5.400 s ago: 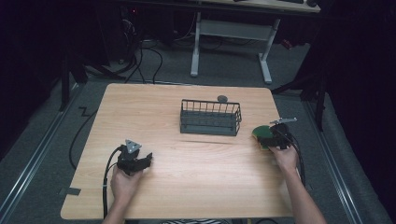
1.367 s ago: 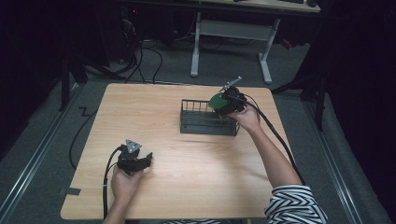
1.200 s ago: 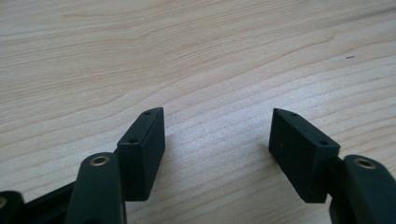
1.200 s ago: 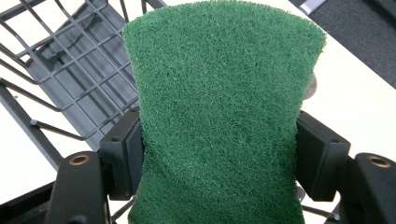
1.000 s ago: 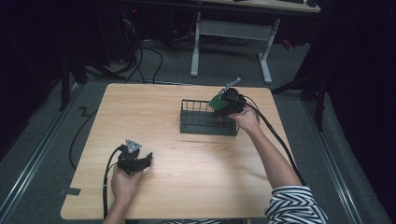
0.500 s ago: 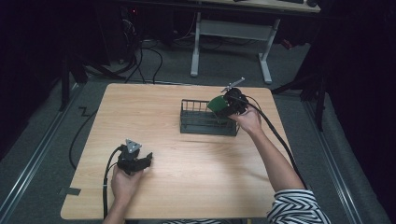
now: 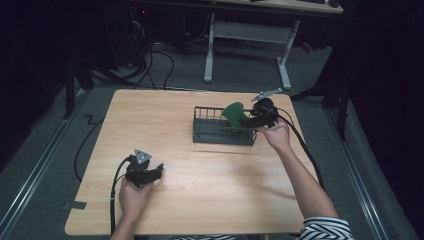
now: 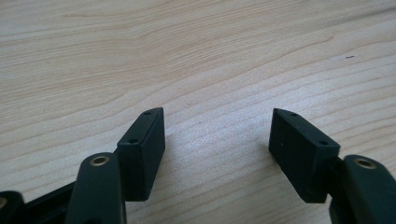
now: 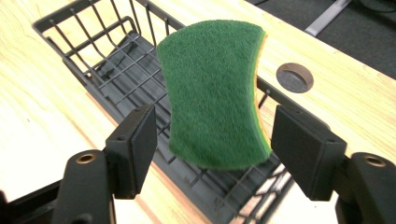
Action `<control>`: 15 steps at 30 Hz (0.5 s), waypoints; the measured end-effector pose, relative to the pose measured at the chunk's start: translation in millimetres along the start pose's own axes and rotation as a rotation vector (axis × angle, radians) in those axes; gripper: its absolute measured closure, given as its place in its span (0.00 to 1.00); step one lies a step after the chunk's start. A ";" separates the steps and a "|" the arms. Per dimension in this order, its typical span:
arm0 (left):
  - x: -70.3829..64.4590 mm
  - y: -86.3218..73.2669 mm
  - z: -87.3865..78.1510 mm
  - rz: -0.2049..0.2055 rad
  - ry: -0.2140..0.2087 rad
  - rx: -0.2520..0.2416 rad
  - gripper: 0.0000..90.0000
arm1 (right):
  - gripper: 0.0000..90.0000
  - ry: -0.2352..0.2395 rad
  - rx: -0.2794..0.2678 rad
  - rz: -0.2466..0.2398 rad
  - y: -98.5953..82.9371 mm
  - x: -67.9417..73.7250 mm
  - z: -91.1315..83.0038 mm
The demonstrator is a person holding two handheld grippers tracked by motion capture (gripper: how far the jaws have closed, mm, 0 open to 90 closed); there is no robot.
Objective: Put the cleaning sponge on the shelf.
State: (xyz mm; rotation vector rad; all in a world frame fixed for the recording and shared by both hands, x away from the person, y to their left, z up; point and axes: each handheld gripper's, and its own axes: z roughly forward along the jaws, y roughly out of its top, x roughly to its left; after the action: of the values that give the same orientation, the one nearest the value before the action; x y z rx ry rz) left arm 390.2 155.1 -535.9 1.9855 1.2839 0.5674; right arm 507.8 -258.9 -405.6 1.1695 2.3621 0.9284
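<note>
The high view is dim, its surroundings nearly black, with only the table (image 7: 200,165) lit from above. Both gripper views are bright and sharp up close; soft shadows sit under the basket (image 9: 116,70), and far corners blur slightly.

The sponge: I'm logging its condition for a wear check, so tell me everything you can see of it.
The sponge has a dark green, fibrous scouring face and a thin yellow-orange layer along its right edge. Its outline is waisted, its corners rounded, and it looks clean and whole. It stands on edge above the right end of the black wire basket, between the open fingers of the right gripper. Neither finger visibly touches it; it seems just released.
</note>
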 end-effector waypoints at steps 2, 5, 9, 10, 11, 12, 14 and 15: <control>0.0 0.0 0.0 0.000 0.000 0.000 0.41 | 0.36 -0.010 -0.003 -0.004 -2.5 0.7 -2.8; 0.0 0.0 0.0 0.000 0.000 0.000 0.41 | 0.37 -0.033 -0.010 0.014 -9.5 1.7 -12.8; 0.0 0.0 0.0 0.000 0.000 0.000 0.41 | 0.38 -0.070 -0.035 0.061 -23.0 -1.8 -33.3; 0.0 0.0 0.0 0.000 0.000 0.000 0.41 | 0.39 -0.074 -0.044 0.063 -25.7 -2.3 -37.4; 0.0 0.0 0.0 0.000 -0.001 0.000 0.41 | 0.39 -0.075 -0.053 0.072 -28.6 -3.1 -41.7; 0.0 0.0 0.0 0.000 -0.001 0.000 0.41 | 0.39 -0.080 -0.059 0.083 -31.3 -4.0 -45.6; 0.0 0.0 0.0 0.000 -0.001 0.000 0.41 | 0.39 -0.086 -0.066 0.087 -34.0 -5.3 -49.6; 0.1 0.0 0.0 0.000 -0.001 0.000 0.41 | 0.39 -0.087 -0.078 0.109 -40.0 -8.5 -57.3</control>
State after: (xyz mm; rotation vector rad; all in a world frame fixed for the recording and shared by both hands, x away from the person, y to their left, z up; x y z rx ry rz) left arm 390.2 155.2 -535.9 1.9856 1.2835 0.5659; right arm 458.1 -306.6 -391.2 1.2918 2.1925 0.9757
